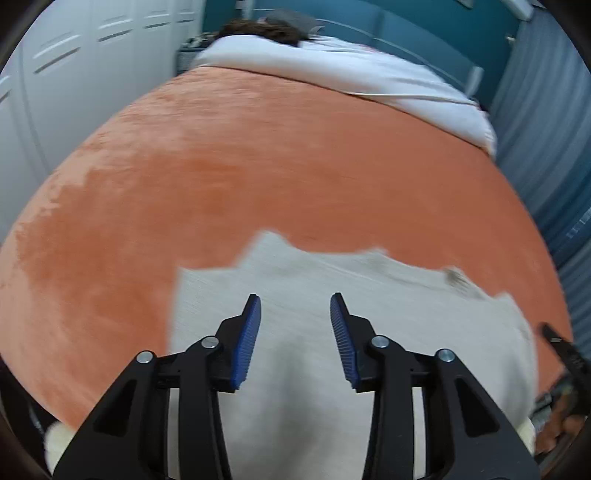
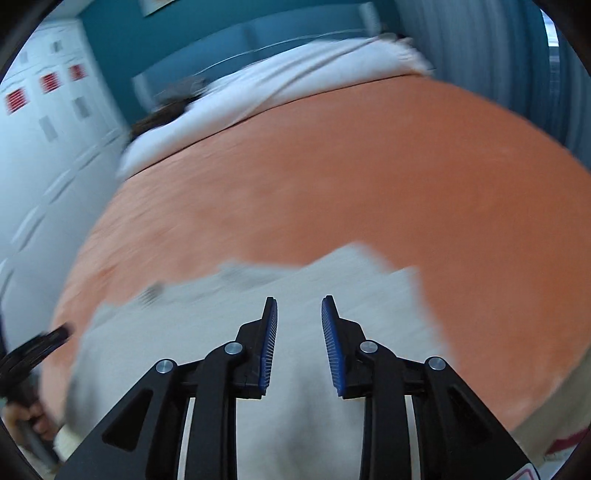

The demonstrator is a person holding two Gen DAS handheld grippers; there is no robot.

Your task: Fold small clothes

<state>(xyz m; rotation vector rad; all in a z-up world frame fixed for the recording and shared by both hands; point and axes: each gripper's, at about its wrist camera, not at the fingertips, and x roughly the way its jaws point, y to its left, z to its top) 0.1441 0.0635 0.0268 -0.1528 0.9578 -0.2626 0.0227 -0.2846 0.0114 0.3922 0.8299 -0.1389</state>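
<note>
A small off-white garment (image 1: 295, 295) lies spread on the orange bed cover (image 1: 240, 166), near the front edge. My left gripper (image 1: 295, 306) is open and empty, hovering over the garment's left half. In the right wrist view the same garment (image 2: 351, 288) lies below my right gripper (image 2: 299, 306), which is open and empty over its right half. The right gripper shows at the far right edge of the left wrist view (image 1: 561, 350). The left gripper shows blurred at the left edge of the right wrist view (image 2: 33, 350).
A white duvet (image 1: 351, 66) lies across the head of the bed, with a dark-haired head (image 1: 258, 29) at the top. White wardrobe doors (image 1: 74, 74) stand to the left. A teal wall (image 1: 424, 22) and grey curtain (image 1: 546, 110) are behind and right.
</note>
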